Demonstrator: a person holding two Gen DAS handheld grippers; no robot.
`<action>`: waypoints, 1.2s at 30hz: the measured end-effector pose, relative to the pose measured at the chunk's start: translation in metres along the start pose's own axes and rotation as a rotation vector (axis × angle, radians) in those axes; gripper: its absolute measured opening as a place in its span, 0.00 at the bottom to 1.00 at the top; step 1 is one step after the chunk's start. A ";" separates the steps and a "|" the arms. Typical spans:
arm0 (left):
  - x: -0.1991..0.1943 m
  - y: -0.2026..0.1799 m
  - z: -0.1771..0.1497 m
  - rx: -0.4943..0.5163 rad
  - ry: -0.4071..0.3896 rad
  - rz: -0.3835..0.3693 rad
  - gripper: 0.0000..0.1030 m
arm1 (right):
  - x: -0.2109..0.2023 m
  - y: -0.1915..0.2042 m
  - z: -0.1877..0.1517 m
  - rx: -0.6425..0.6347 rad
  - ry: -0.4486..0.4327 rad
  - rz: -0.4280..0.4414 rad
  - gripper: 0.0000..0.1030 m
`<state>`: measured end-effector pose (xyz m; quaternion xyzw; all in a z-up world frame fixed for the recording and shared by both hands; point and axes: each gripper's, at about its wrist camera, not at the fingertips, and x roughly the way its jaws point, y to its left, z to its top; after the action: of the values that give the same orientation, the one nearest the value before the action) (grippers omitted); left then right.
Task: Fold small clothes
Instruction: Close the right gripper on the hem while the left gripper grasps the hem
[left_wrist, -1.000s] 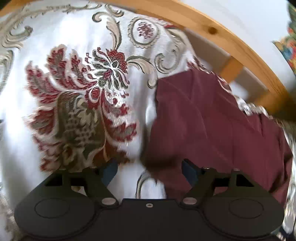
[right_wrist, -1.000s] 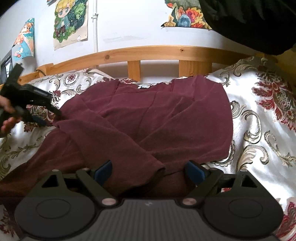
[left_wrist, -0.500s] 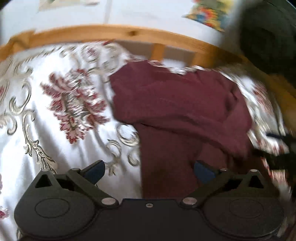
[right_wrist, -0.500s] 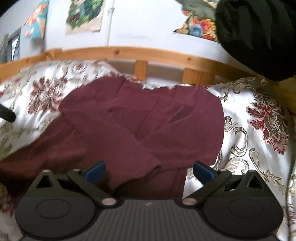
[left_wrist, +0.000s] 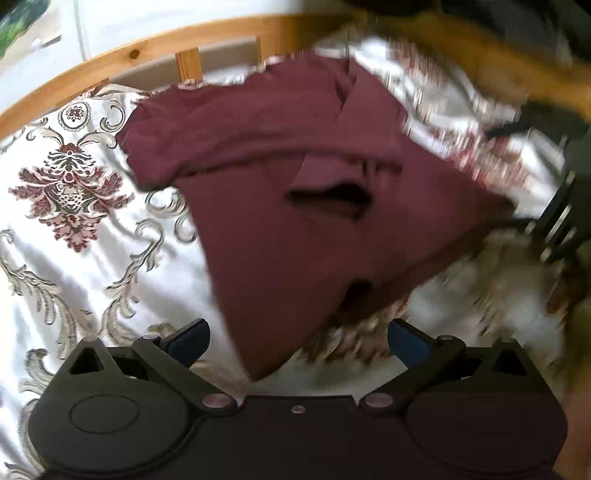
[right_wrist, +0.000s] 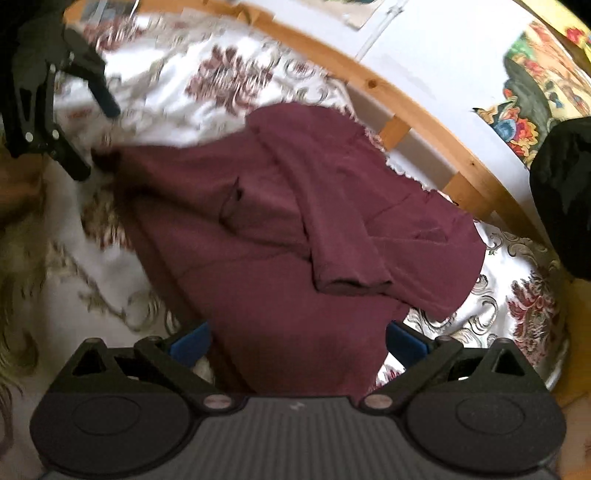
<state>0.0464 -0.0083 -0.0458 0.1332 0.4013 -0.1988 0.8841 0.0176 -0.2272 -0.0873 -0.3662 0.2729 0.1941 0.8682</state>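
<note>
A maroon long-sleeved top (left_wrist: 295, 206) lies on the patterned bedspread with both sleeves folded across its body. My left gripper (left_wrist: 297, 341) is open and empty, just above the top's near hem corner. In the right wrist view the top (right_wrist: 295, 229) runs from between my fingers up to the headboard. My right gripper (right_wrist: 297, 341) is open, its jaws either side of the top's lower edge, not closed on it. The left gripper also shows in the right wrist view (right_wrist: 88, 140), open at the top's far-left corner. The right gripper shows blurred at the left wrist view's right edge (left_wrist: 554, 229).
A white bedspread (left_wrist: 74, 229) with red and gold flowers covers the bed. A wooden headboard rail (right_wrist: 424, 118) runs behind it. A dark bundle (right_wrist: 565, 195) sits at the right. Posters hang on the wall (right_wrist: 532, 92).
Both grippers have swung back toward the near end of the bed and apart, one to each lower corner of the top. The views are motion blurred. Both stay open.
</note>
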 end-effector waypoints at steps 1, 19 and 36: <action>0.004 -0.003 -0.002 0.026 0.018 0.027 0.99 | 0.002 0.001 -0.001 0.000 0.019 -0.003 0.99; 0.028 -0.003 -0.004 0.128 0.023 0.155 0.93 | 0.004 -0.018 -0.024 0.076 0.210 -0.009 0.16; 0.026 0.000 -0.008 0.171 -0.023 0.169 0.76 | -0.009 -0.035 -0.038 0.057 0.304 -0.038 0.32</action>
<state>0.0567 -0.0112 -0.0711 0.2392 0.3599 -0.1584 0.8878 0.0166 -0.2798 -0.0856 -0.3715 0.3997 0.1120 0.8305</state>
